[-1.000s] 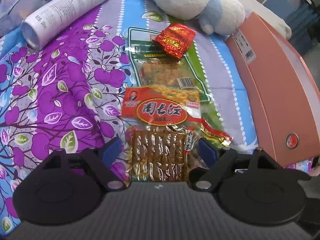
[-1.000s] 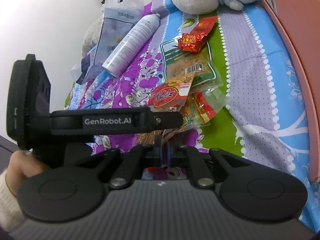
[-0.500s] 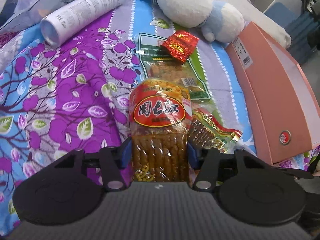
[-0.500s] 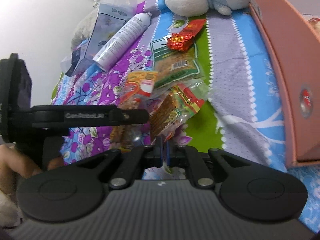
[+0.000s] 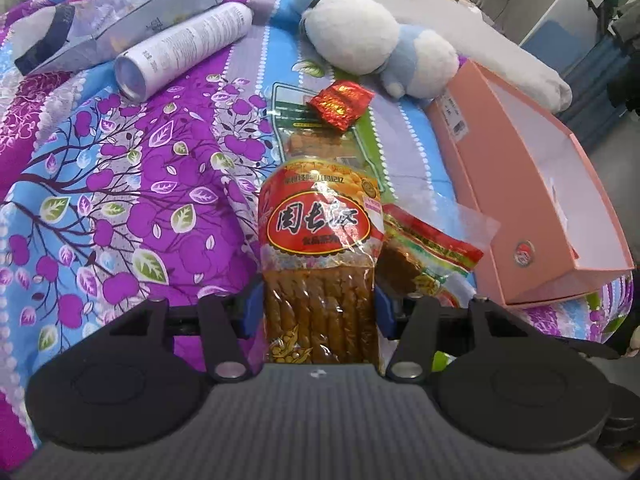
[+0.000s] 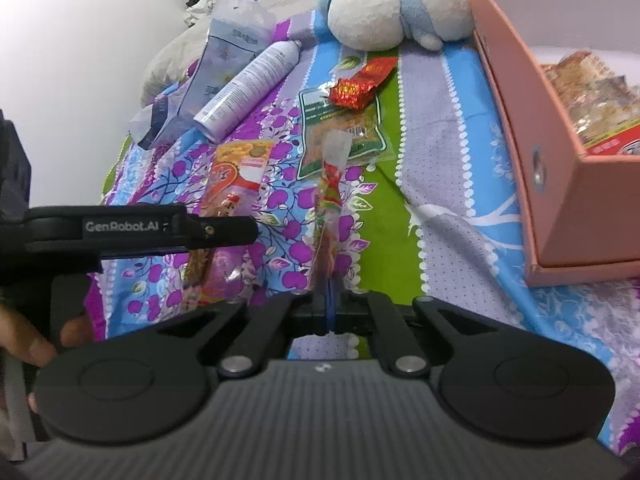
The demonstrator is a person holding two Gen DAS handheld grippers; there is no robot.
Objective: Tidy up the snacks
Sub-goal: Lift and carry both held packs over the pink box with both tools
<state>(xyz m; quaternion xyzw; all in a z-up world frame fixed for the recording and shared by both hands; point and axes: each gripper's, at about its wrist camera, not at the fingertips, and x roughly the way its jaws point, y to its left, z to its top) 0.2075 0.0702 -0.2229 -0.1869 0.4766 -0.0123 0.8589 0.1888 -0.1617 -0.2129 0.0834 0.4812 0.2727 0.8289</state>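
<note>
My left gripper is shut on a clear pack of brown snack sticks with a red oval label and holds it upright above the bedspread. The pack also shows in the right wrist view. My right gripper is shut on the edge of a red-and-green snack pack, seen edge-on and lifted; it also shows in the left wrist view. A green snack pack and a small red foil packet lie on the bed. The pink box at right holds snacks.
A white spray can, a plastic pouch and a plush toy lie at the far side of the floral bedspread. The left gripper's body crosses the right wrist view at left.
My left gripper closed on the stick pack and lifted it off the bed. My right gripper lifted the red-and-green pack and moved up and toward the pink box.
</note>
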